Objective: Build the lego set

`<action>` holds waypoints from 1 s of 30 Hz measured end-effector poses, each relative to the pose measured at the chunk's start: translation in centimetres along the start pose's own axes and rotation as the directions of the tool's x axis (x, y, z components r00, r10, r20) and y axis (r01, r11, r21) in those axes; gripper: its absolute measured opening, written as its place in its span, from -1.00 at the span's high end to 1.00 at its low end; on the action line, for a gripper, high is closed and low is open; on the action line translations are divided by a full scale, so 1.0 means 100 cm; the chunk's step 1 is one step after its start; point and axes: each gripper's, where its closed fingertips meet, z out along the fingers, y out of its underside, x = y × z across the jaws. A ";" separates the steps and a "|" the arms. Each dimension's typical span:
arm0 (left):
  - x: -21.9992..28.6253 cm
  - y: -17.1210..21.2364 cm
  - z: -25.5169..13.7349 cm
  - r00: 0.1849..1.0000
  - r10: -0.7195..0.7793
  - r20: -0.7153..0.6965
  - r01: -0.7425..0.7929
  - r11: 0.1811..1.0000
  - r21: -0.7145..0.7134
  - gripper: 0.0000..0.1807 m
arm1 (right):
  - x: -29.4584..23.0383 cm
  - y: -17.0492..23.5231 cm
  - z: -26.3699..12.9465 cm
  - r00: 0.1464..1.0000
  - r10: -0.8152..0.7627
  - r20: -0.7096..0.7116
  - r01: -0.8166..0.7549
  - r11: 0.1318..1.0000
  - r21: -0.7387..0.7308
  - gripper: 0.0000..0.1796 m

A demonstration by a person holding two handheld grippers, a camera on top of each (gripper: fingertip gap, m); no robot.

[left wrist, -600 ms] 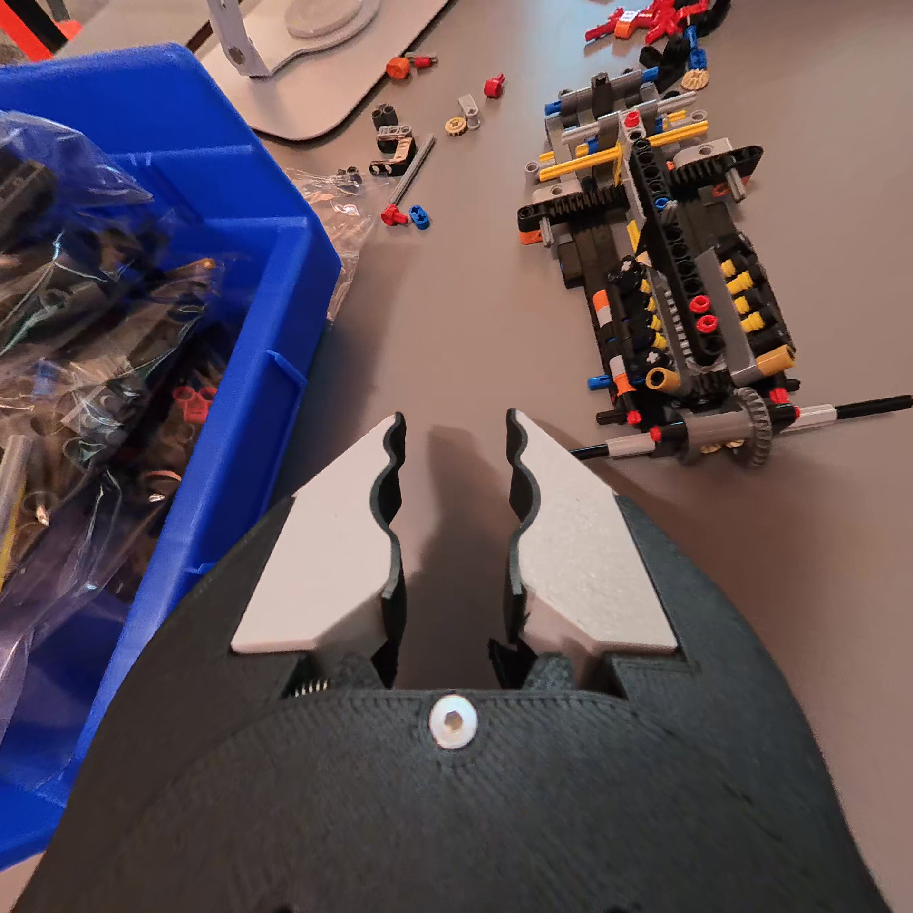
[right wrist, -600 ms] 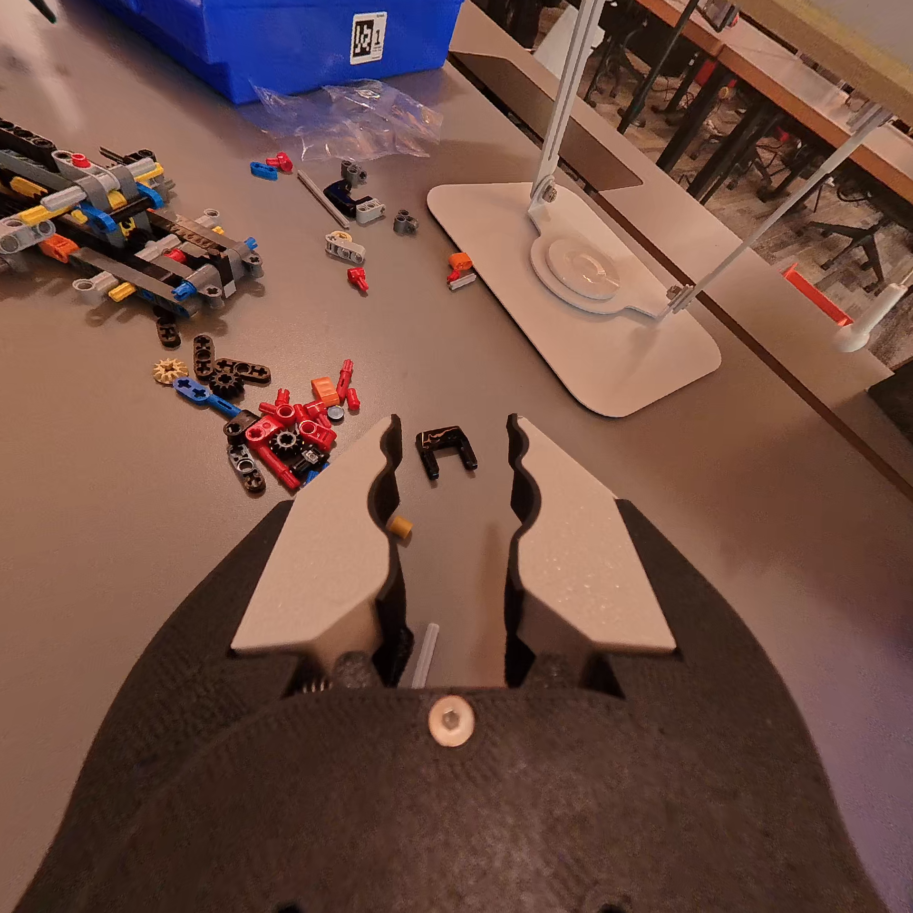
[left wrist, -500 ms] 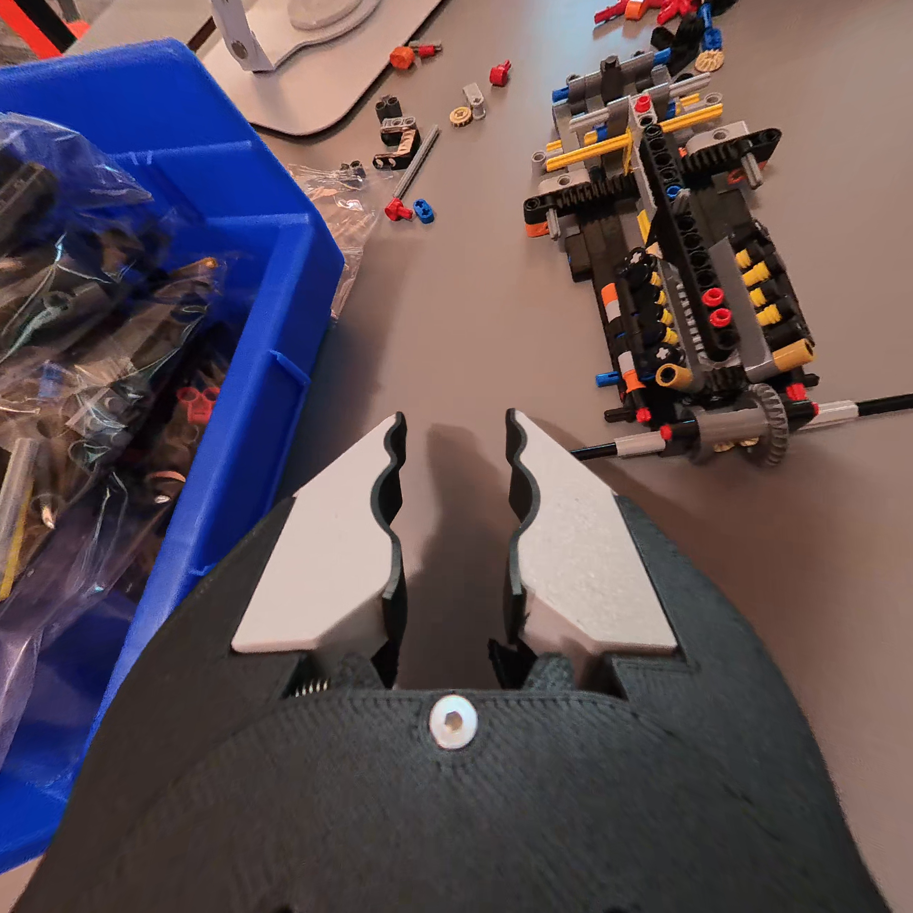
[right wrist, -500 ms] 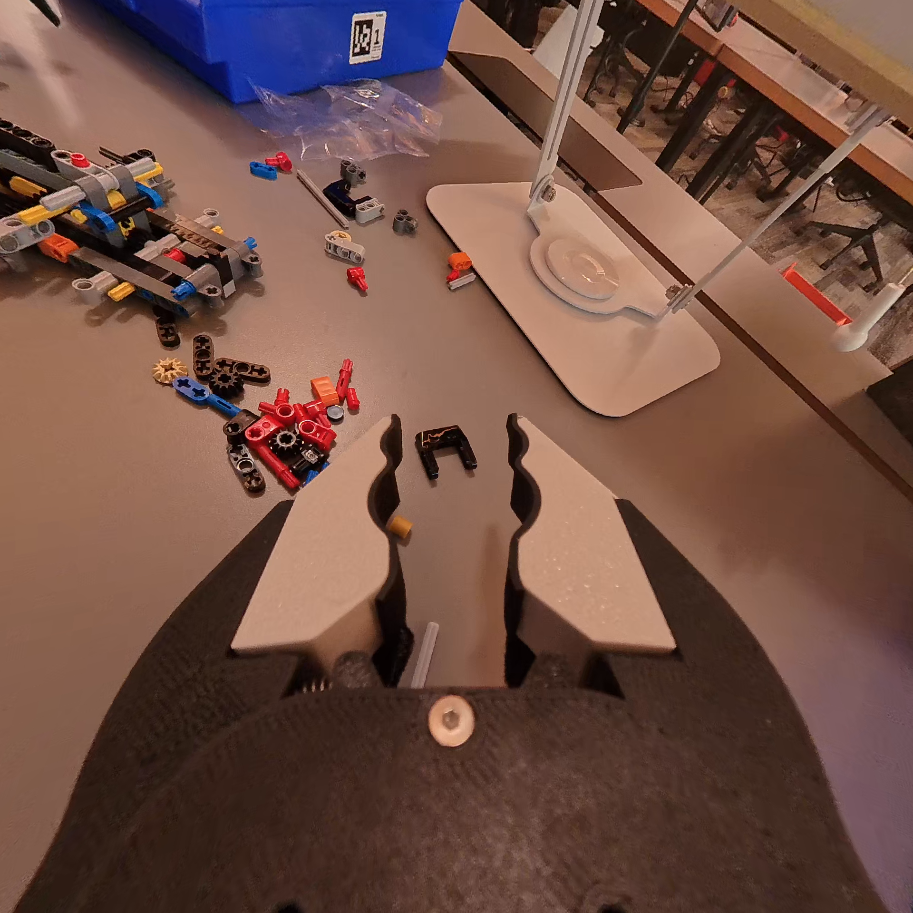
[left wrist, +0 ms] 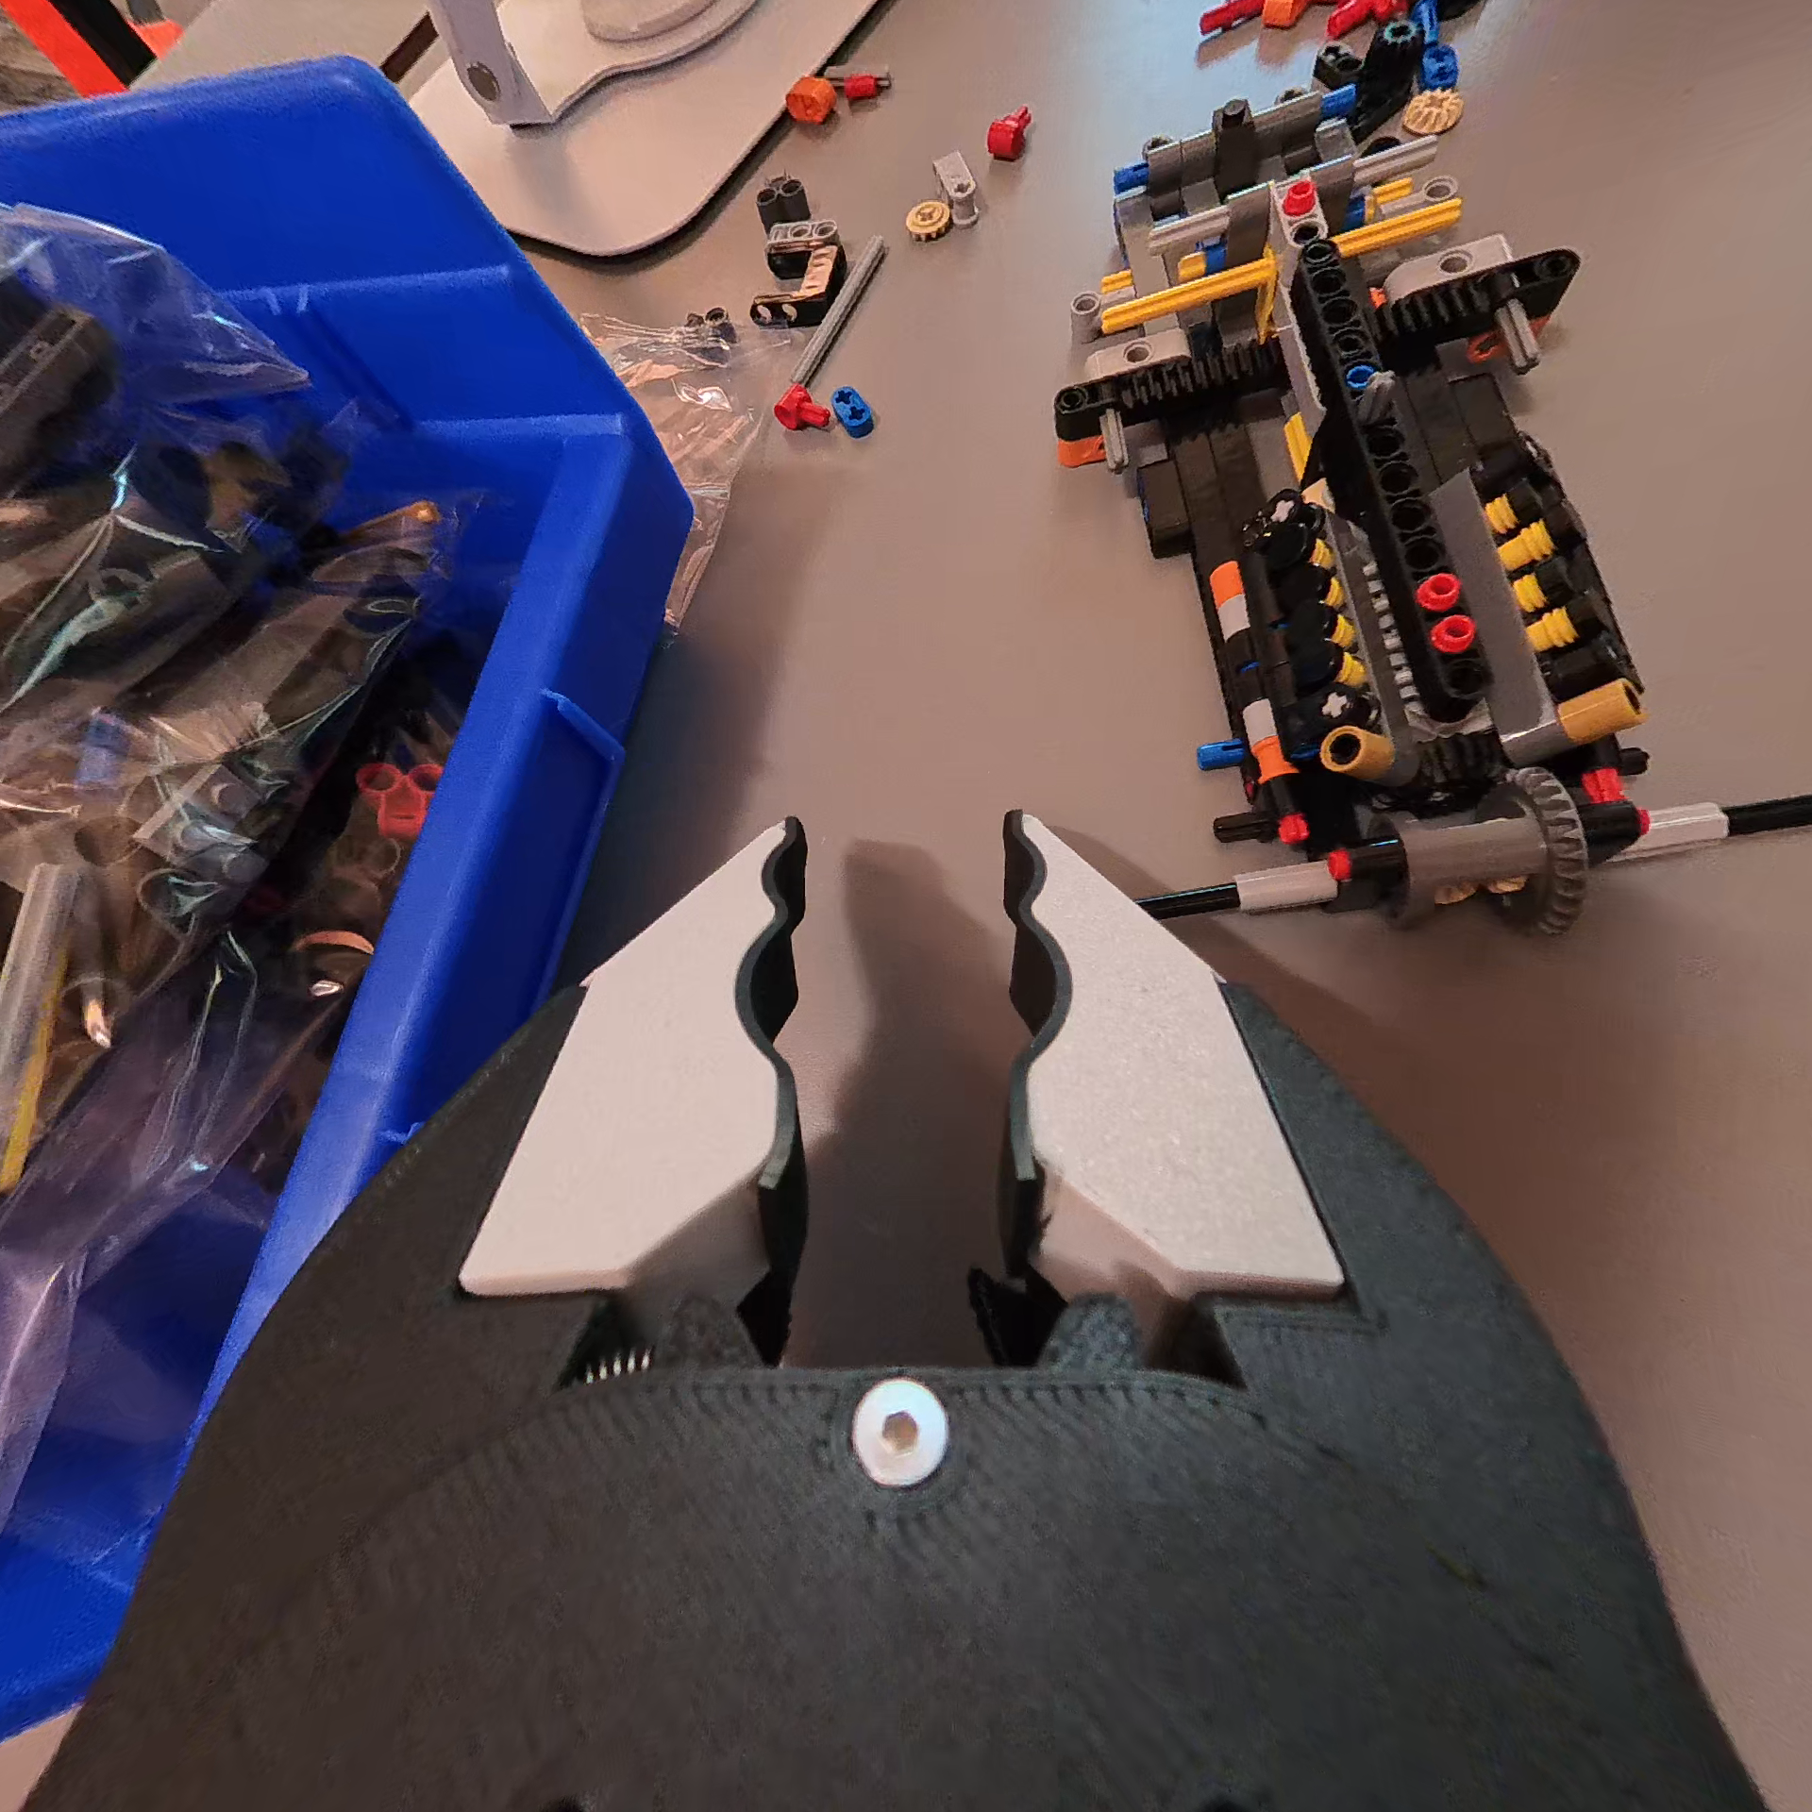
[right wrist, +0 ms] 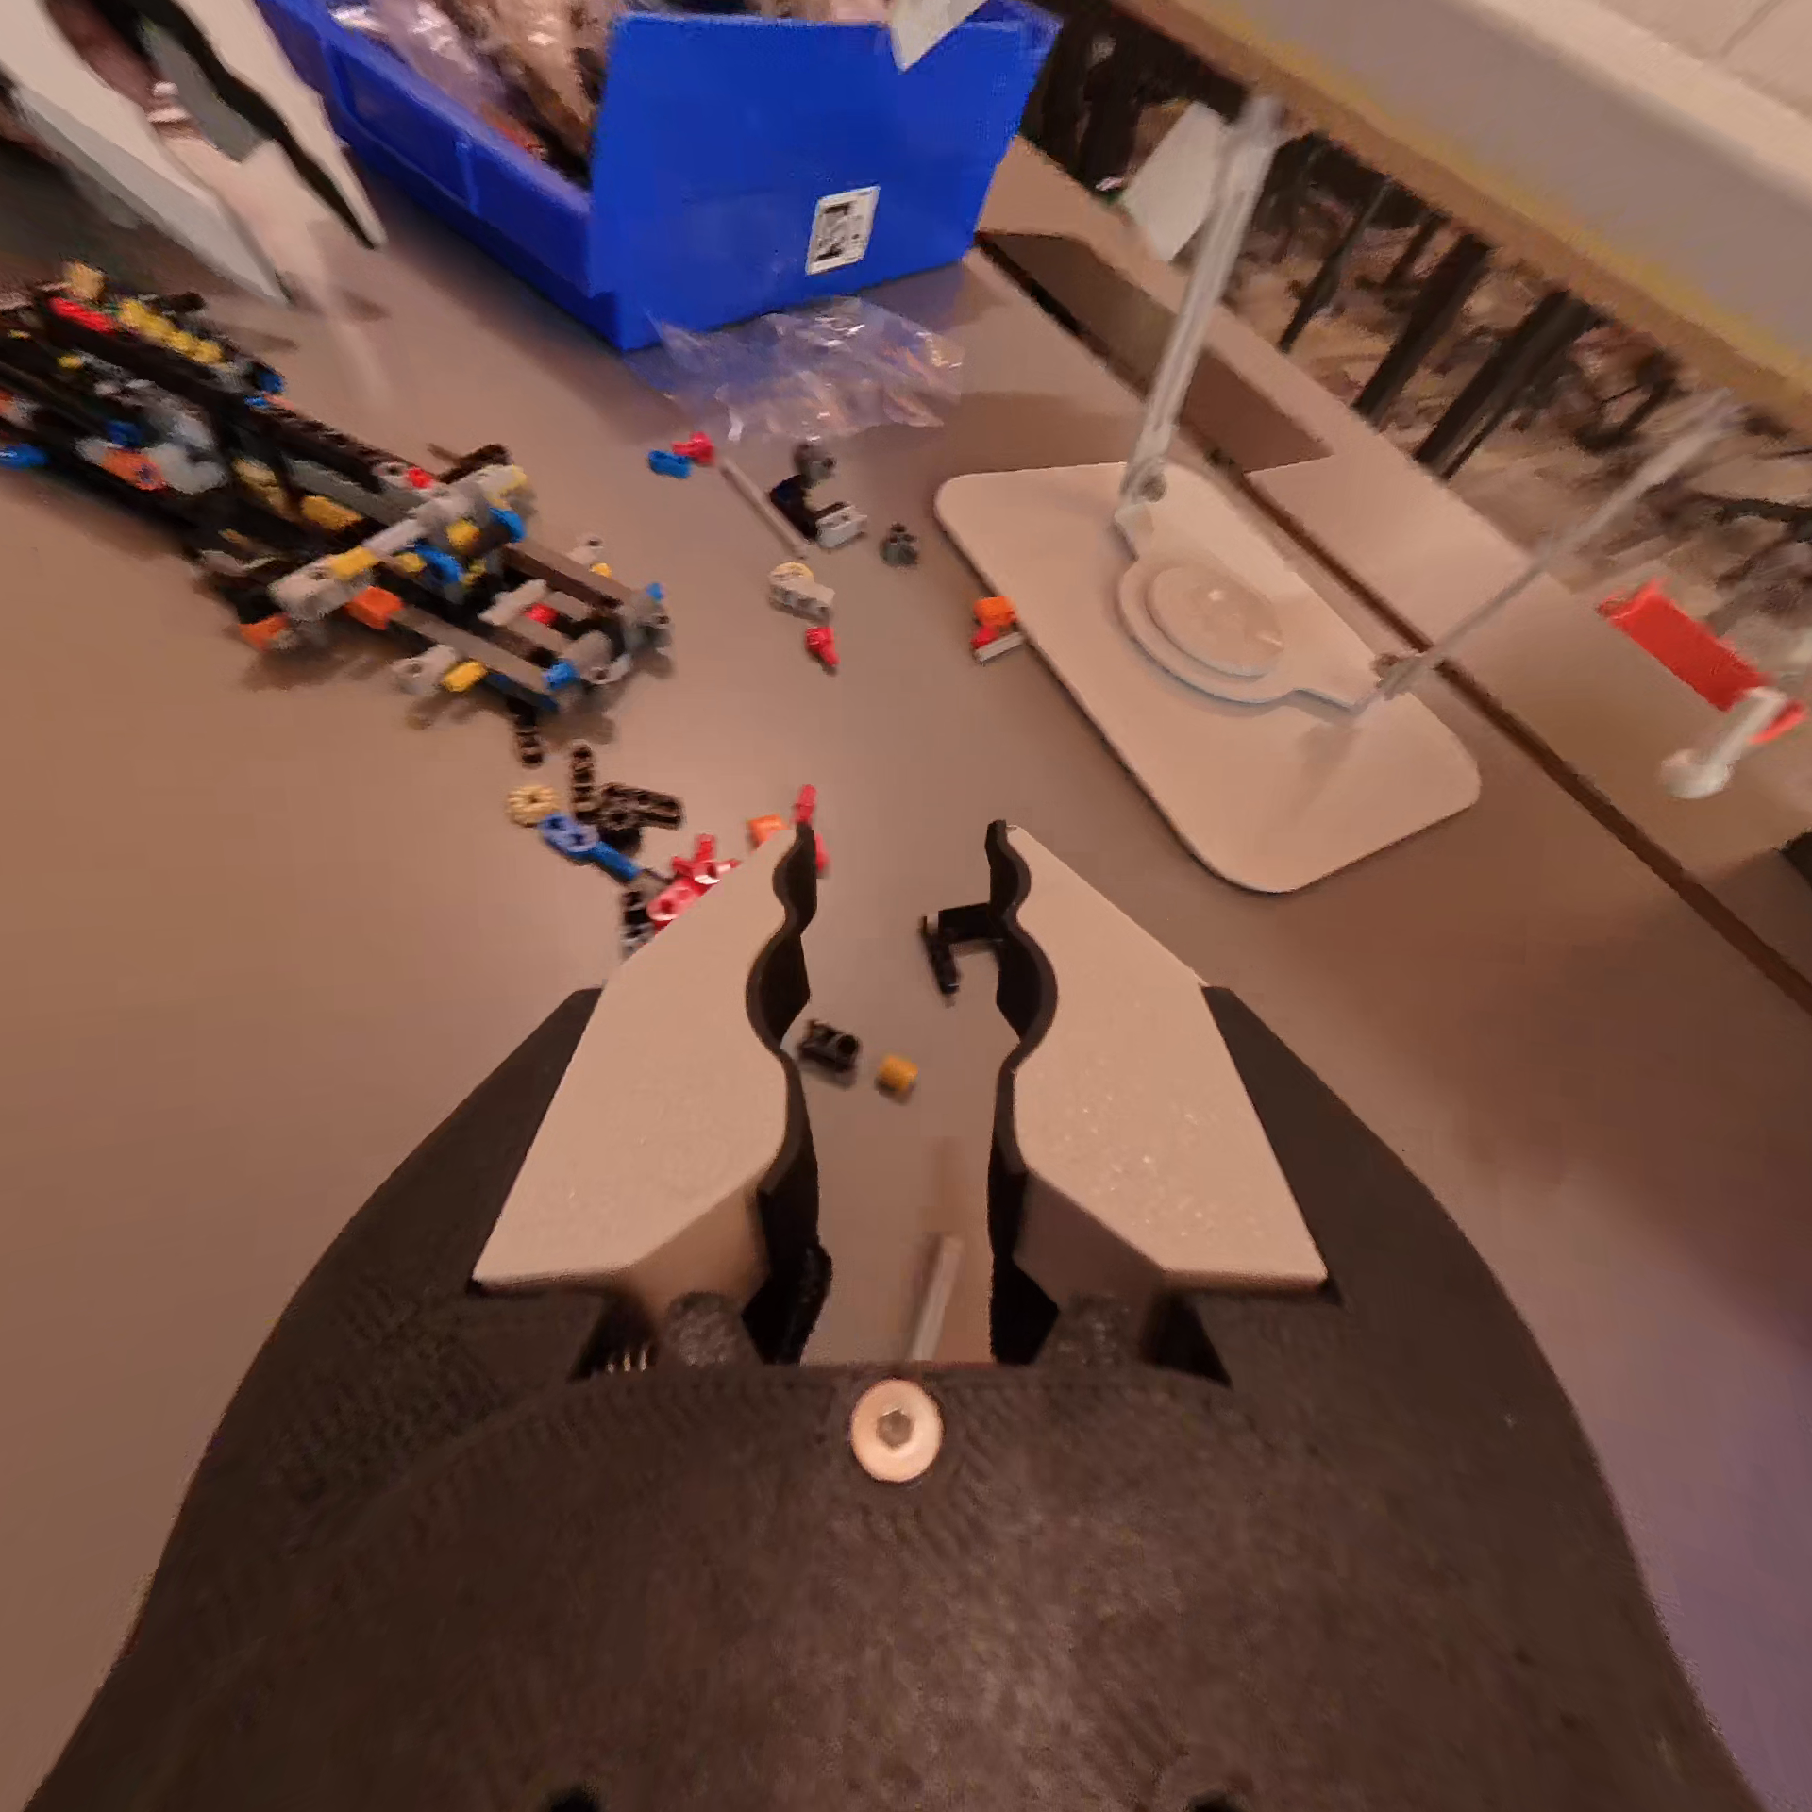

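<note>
Holding both tools empty above the grey tabletop (left wrist: 931, 608), we note the left gripper (left wrist: 904, 833) with its two grey fingers spread apart and nothing between them; bare table lies beneath the gap. Just to its left stands one blue plastic bin (left wrist: 549, 549) filled with clear bags of parts. To its right front lies the one partly built black, grey and yellow lego chassis (left wrist: 1373, 510), flat on the table, with a grey gear on a long black axle (left wrist: 1549, 853) at its near end. Between bin and chassis we count one grey rod (left wrist: 838, 309), one red pin (left wrist: 799, 407) and one blue connector (left wrist: 853, 412), the last two side by side.

Our right gripper (right wrist: 897, 838) is likewise spread and carries nothing. Seen through its gap on the table: one black forked bracket (right wrist: 956, 931), one small black connector (right wrist: 827, 1047), one small tan bush (right wrist: 895, 1072) and one thin grey axle (right wrist: 936, 1294) near the finger roots. A loose cluster of red, blue and black pieces (right wrist: 637, 843) sits to the left; blur prevents a count. One white flat-based stand (right wrist: 1216, 667) is off to the right.
</note>
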 end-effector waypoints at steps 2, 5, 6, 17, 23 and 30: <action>0.000 0.001 0.001 1.000 0.003 0.001 -0.003 1.000 -0.009 0.56 | -0.021 -0.003 -0.002 0.997 0.007 0.077 -0.005 1.000 -0.021 0.63; -0.001 0.002 0.003 1.000 0.005 0.004 -0.005 1.000 -0.020 0.56 | -0.049 -0.001 -0.005 0.987 -0.011 0.158 0.026 0.995 -0.092 0.65; -0.001 0.002 0.003 1.000 0.005 0.004 -0.005 1.000 -0.021 0.56 | -0.056 0.001 -0.005 0.983 -0.018 0.185 0.040 0.992 -0.118 0.65; -0.002 0.002 0.003 1.000 0.000 0.006 0.001 1.000 -0.024 0.56 | -0.065 0.049 0.004 0.970 0.057 0.237 0.026 0.942 -0.335 0.66; -0.001 0.002 0.003 1.000 0.001 -0.002 -0.001 1.000 -0.024 0.56 | -0.032 0.043 -0.036 0.980 0.119 0.156 -0.071 0.956 -0.285 0.65; 0.001 0.005 0.005 1.000 0.014 -0.006 -0.014 0.999 -0.043 0.56 | -0.005 0.072 -0.061 0.995 0.087 0.054 -0.060 0.920 -0.387 0.67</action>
